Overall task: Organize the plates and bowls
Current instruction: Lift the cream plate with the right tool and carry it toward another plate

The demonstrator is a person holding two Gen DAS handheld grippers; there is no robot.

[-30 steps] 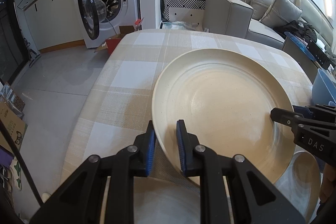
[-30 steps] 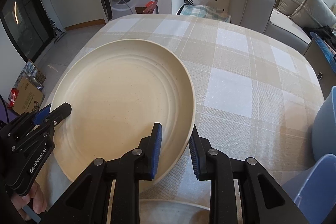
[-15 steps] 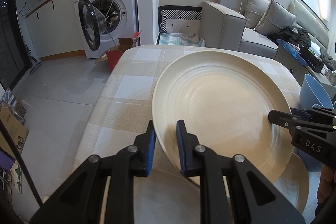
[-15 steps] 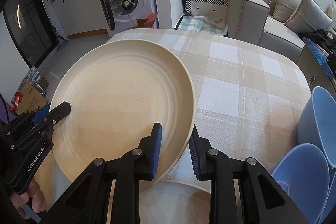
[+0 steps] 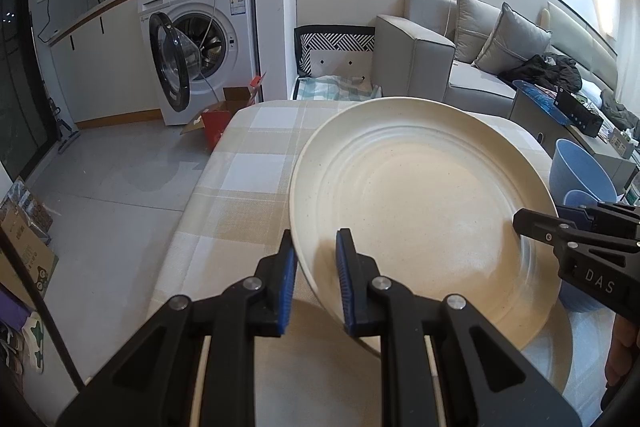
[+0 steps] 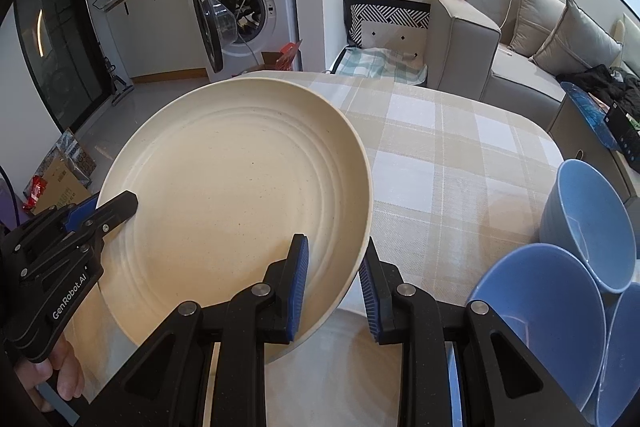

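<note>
Both hand-held grippers (image 5: 316, 259) (image 6: 334, 267) pinch the cream plate (image 5: 420, 203); only right view shows three blue bowls (image 6: 536, 311)

Both grippers clamp opposite edges of one plate, held up off the table.

The left gripper (image 5: 316, 281) has its blue-padded fingers (image 5: 287, 287) closed on the plate (image 5: 420, 211) rim at the near-left edge, one pad under and one over the lip. The right gripper (image 6: 334, 287) pinches the opposite rim the same way, its pads (image 6: 298, 291) straddling the edge (a small gap shows beside the outer pad). Each gripper's black tip appears in the other's view, and a bare hand (image 6: 60, 371) shows beneath the left gripper's body, wrapped around its handle.
</note>
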